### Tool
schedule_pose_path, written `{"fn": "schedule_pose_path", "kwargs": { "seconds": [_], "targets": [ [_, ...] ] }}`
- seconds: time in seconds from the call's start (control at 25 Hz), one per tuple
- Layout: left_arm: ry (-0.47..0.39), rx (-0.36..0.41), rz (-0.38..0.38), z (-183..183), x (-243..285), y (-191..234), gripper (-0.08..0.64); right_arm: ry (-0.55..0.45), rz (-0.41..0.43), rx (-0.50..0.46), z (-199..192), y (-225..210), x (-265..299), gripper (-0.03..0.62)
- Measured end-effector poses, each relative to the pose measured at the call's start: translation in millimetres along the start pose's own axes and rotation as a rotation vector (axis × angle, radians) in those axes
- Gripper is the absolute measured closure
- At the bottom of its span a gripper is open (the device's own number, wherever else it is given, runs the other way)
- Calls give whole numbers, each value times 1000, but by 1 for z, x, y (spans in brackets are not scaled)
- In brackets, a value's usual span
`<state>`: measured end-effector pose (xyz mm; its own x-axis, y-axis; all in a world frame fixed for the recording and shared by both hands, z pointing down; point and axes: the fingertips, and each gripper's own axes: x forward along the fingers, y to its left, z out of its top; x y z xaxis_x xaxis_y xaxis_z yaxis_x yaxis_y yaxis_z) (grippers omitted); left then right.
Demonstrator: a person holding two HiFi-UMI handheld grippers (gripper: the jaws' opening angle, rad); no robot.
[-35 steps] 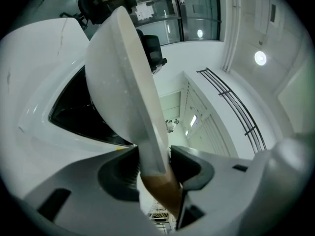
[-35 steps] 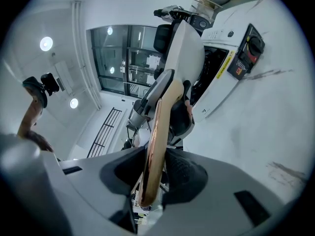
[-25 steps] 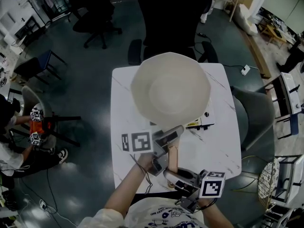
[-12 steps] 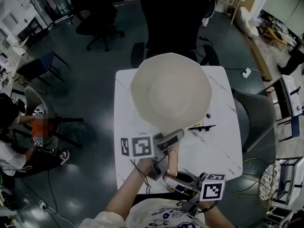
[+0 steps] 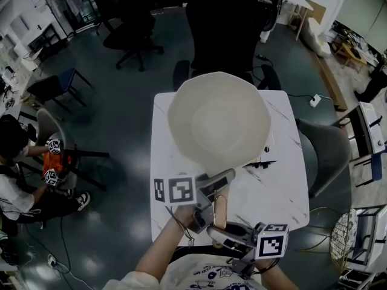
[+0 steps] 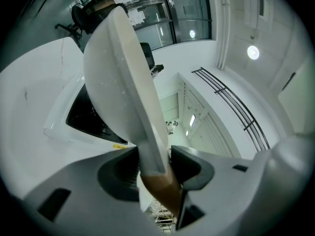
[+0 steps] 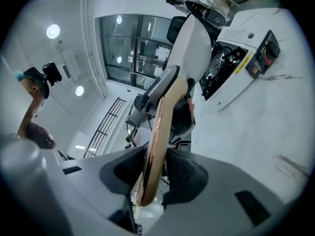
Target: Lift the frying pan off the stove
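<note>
Ahead of left hand-held gripper point(image 5: 214, 182), frying pan point(image 5: 219, 119), handle point(image 5: 219, 209) clamped

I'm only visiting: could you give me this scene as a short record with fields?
Setting: white table, stove on it
Pan: cream frying pan held above the stove, seemingly clear of it
Handle: copper-coloured handle, pointing toward the person
Left: left gripper shut on the handle near the pan
Right: right gripper shut on the handle's end
Around: office chair, seated person at left

Dim overhead light, sharp focus (edges fisheye-bent).
</note>
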<state>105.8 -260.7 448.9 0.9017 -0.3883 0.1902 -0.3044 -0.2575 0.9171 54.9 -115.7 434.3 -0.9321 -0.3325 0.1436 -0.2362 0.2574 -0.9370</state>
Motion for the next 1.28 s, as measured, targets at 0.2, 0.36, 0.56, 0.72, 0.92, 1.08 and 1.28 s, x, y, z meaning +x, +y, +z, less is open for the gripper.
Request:
{"fn": "schedule_pose_path", "kwargs": {
  "seconds": [0.2,0.36,0.56,0.72,0.92,1.08,1.28],
  "targets": [
    [-22,-9,-9,-2,-9,-9,365,1,7,-14,-5,11,-3,454],
    [-33,-10,-5,-6,-16,-14,365,8,9,-19,-11,18,-4,453],
    [-48,-4,-3,-10,-22,-17,365,29,12,-31,-18,21,-5,451],
    [-58,-6,1,-10,-27,-19,365,45,20,-39,-21,25,-4,451],
    [-61,11,12,-10,-31,-19,365,70,23,-53,-23,27,-2,448],
    [-67,5,10,-11,-35,-18,365,82,24,-62,-26,29,0,446],
    [-76,-6,5,-7,-40,-18,365,93,27,-70,-26,33,3,445]
  ]
}}
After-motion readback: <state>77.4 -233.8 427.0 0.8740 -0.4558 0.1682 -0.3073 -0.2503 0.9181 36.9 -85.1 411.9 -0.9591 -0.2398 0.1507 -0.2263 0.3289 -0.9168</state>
